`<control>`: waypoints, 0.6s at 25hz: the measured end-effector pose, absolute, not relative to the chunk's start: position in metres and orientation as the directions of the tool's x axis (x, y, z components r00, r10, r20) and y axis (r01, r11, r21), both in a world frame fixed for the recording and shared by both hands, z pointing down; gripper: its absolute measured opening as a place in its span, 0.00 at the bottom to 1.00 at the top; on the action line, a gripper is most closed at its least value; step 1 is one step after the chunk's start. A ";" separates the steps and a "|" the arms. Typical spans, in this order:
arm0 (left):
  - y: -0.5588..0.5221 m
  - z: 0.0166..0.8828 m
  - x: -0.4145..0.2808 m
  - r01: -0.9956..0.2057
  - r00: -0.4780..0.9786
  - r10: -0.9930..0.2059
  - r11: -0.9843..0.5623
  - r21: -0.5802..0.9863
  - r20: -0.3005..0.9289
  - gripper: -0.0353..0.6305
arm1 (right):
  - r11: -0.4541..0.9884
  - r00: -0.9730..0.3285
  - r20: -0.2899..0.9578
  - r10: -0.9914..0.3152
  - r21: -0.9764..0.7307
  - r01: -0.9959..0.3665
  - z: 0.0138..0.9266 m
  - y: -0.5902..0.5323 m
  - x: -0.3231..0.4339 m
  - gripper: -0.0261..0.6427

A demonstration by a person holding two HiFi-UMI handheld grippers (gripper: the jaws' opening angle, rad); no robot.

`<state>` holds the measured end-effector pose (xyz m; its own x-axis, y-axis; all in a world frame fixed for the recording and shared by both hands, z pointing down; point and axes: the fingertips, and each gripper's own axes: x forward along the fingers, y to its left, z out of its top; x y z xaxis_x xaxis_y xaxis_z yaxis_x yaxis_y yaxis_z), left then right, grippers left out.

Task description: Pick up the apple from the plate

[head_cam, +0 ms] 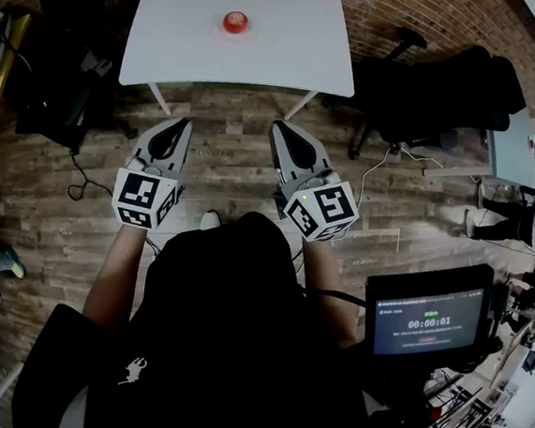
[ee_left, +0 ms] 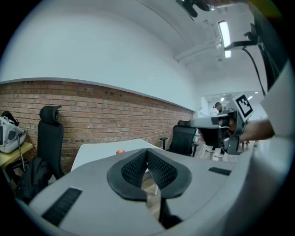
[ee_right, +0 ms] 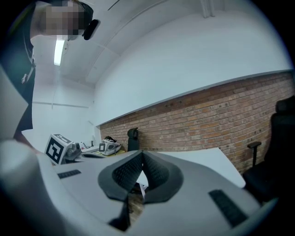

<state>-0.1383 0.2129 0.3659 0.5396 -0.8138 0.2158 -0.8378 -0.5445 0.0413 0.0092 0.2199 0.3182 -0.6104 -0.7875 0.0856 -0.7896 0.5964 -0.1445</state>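
A person holds two grippers out over the wood floor [head_cam: 224,171]. The left gripper [head_cam: 180,125] has its jaws pressed tight together, with nothing in them. The right gripper [head_cam: 280,128] is closed tight and empty too. Farther off stands a white table [head_cam: 293,51]. The red apple [head_cam: 234,21] sits on its plate [head_cam: 248,33] there, well away from both grippers.
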 end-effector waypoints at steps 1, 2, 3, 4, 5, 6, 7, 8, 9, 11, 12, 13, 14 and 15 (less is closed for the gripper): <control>0.212 0.368 -0.138 -0.832 0.548 -0.805 -0.554 0.044 0.225 0.06 | 0.594 -0.608 0.089 -0.789 -0.146 -0.791 0.319 0.219 0.009 0.04; 0.212 0.370 -0.139 -0.827 0.554 -0.799 -0.559 0.048 0.233 0.06 | 0.592 -0.607 0.092 -0.790 -0.148 -0.793 0.320 0.218 0.008 0.04; 0.212 0.372 -0.140 -0.826 0.556 -0.796 -0.561 0.052 0.240 0.06 | 0.590 -0.606 0.096 -0.790 -0.149 -0.793 0.321 0.218 0.007 0.04; 0.213 0.374 -0.142 -0.826 0.556 -0.795 -0.561 0.056 0.244 0.06 | 0.591 -0.607 0.099 -0.789 -0.150 -0.793 0.321 0.218 0.006 0.04; 0.214 0.375 -0.143 -0.827 0.555 -0.794 -0.559 0.060 0.248 0.06 | 0.593 -0.609 0.101 -0.787 -0.150 -0.791 0.321 0.218 0.005 0.05; 0.214 0.377 -0.145 -0.828 0.554 -0.794 -0.557 0.064 0.251 0.06 | 0.595 -0.611 0.102 -0.785 -0.149 -0.790 0.321 0.218 0.003 0.04; 0.214 0.378 -0.146 -0.829 0.552 -0.794 -0.555 0.068 0.253 0.06 | 0.598 -0.613 0.103 -0.783 -0.148 -0.788 0.320 0.218 0.001 0.04; 0.214 0.378 -0.148 -0.831 0.550 -0.795 -0.552 0.072 0.254 0.06 | 0.600 -0.616 0.102 -0.781 -0.147 -0.786 0.319 0.217 0.000 0.04; 0.214 0.378 -0.149 -0.833 0.547 -0.798 -0.548 0.076 0.253 0.06 | 0.603 -0.618 0.102 -0.779 -0.145 -0.784 0.319 0.217 -0.001 0.04; 0.216 0.377 -0.152 -0.840 0.538 -0.805 -0.538 0.077 0.251 0.06 | 0.610 -0.625 0.101 -0.774 -0.145 -0.779 0.318 0.217 -0.004 0.04; 0.217 0.376 -0.155 -0.843 0.533 -0.808 -0.533 0.075 0.252 0.06 | 0.614 -0.629 0.101 -0.771 -0.146 -0.776 0.318 0.217 -0.006 0.04; 0.219 0.376 -0.157 -0.846 0.528 -0.810 -0.529 0.071 0.254 0.06 | 0.618 -0.633 0.101 -0.767 -0.148 -0.772 0.318 0.218 -0.009 0.04; 0.221 0.377 -0.161 -0.848 0.524 -0.812 -0.526 0.067 0.258 0.06 | 0.622 -0.638 0.101 -0.764 -0.150 -0.769 0.319 0.218 -0.012 0.04; 0.220 0.378 -0.163 -0.850 0.520 -0.813 -0.523 0.063 0.262 0.06 | 0.626 -0.642 0.100 -0.760 -0.151 -0.765 0.320 0.215 -0.015 0.04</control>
<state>-0.1631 0.2199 0.3776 0.5200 -0.8131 0.2616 -0.8499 -0.5231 0.0634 -0.0152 0.2154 0.3201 -0.6423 -0.7599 0.0999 -0.7646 0.6264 -0.1514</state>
